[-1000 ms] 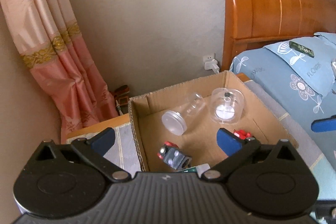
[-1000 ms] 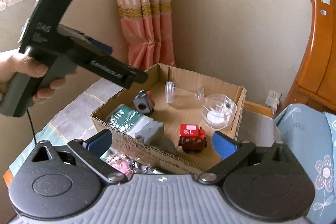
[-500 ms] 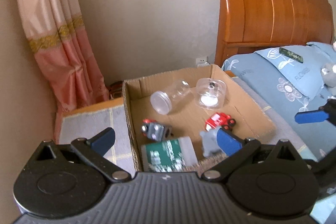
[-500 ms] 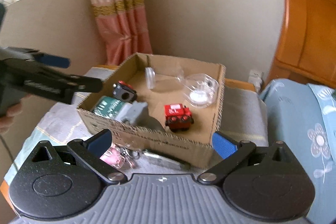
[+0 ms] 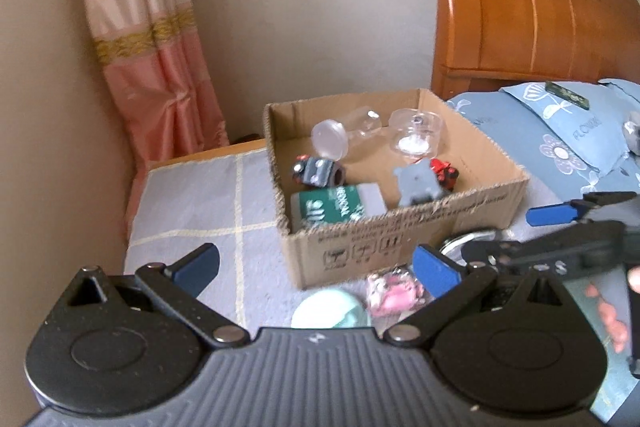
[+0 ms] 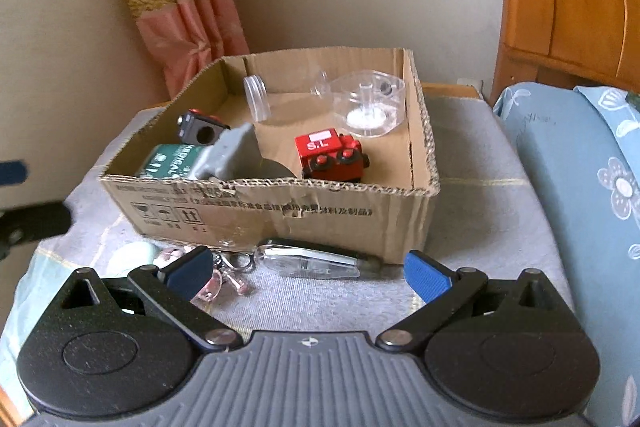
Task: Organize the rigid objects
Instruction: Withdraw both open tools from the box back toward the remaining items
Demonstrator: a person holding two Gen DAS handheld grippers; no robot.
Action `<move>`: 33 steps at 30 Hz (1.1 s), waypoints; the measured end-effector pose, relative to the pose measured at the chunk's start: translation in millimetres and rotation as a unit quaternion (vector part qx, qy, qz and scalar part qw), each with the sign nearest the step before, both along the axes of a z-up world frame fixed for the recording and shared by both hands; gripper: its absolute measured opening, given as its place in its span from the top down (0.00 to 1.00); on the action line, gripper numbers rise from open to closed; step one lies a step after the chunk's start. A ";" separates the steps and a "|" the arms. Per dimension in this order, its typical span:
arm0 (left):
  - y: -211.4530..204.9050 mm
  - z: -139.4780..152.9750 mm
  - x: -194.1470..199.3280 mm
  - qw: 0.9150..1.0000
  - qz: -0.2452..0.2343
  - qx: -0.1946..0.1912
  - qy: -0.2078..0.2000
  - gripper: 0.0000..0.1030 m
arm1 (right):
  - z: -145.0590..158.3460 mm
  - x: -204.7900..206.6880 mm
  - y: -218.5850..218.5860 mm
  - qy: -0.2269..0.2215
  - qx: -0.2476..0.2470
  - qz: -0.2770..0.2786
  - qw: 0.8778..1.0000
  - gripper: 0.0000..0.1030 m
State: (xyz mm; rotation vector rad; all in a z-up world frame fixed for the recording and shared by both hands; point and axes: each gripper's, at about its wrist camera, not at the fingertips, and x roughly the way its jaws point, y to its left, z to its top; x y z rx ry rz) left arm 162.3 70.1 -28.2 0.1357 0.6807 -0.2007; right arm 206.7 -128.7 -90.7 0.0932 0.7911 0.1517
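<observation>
A cardboard box (image 6: 280,211) stands on a grey cloth and holds a red toy train (image 6: 330,157), a grey toy (image 6: 228,157), a green box (image 5: 332,207), a small grey-red toy car (image 5: 318,169), a clear jar (image 5: 340,135) and a clear round container (image 6: 370,105). In front of the box lie a clear clip-like tool (image 6: 312,261), a pink keychain (image 5: 394,289) and a pale green round object (image 5: 330,313). My left gripper (image 5: 316,267) is open and empty, above the cloth before the box. My right gripper (image 6: 308,273) is open and empty over the clip tool.
A wooden headboard (image 5: 520,11) and a bed with blue floral bedding (image 6: 580,195) lie to the right. A pink curtain (image 5: 156,39) hangs at the back left by the wall. The grey checked cloth (image 5: 200,203) spreads left of the box.
Both grippers have pulled back and away from the box, so its front wall and the loose items before it have come into view. The box contents have not moved.
</observation>
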 end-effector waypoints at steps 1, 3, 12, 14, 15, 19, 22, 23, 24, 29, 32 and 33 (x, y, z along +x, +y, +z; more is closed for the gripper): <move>1.2 -2.2 -3.7 1.000 0.006 0.002 -0.001 0.01 | -4.7 3.4 1.8 0.002 -0.001 -0.006 1.000 0.00; 4.0 -5.8 -9.6 1.000 0.011 -0.002 0.001 0.01 | -11.4 9.6 2.8 0.004 0.002 -0.014 1.000 0.00; 4.3 -16.9 -23.3 1.000 0.017 -0.012 0.013 0.01 | -34.1 25.2 3.9 0.013 -0.010 -0.049 0.999 0.00; 3.2 -18.5 -24.9 1.000 0.016 -0.011 0.015 0.01 | -36.5 23.9 -1.2 0.018 -0.010 -0.059 0.998 0.00; 2.4 -19.2 -25.8 1.000 0.014 -0.011 0.015 0.01 | -37.6 22.6 -5.4 0.020 -0.005 -0.061 0.998 0.00; -0.4 -22.5 -25.7 1.000 0.012 -0.012 0.020 0.01 | -41.1 13.3 -19.0 0.024 -0.004 -0.071 0.997 0.00; -4.6 -25.9 -26.3 1.000 0.005 -0.010 0.023 0.01 | -43.5 4.8 -23.8 0.023 -0.026 -0.069 0.997 0.00; -6.4 -26.9 -26.0 1.000 0.003 -0.010 0.024 0.01 | -44.1 2.2 -24.8 0.021 -0.031 -0.066 0.997 0.00; -8.2 -27.8 -26.3 1.000 0.000 -0.011 0.025 0.01 | -44.7 -0.5 -25.4 0.021 -0.038 -0.063 0.997 0.00; -19.8 -33.0 -30.5 0.999 -0.031 -0.018 0.030 0.01 | -47.5 -13.7 -22.9 0.018 -0.078 -0.015 0.997 0.00; -27.9 -38.0 -34.3 0.998 -0.054 -0.019 0.036 0.01 | -47.2 -17.6 -27.1 0.017 -0.078 0.000 0.997 0.00; -30.5 -40.2 -35.1 0.997 -0.060 -0.021 0.039 0.01 | -46.8 -18.6 -28.7 0.017 -0.079 0.004 0.997 0.00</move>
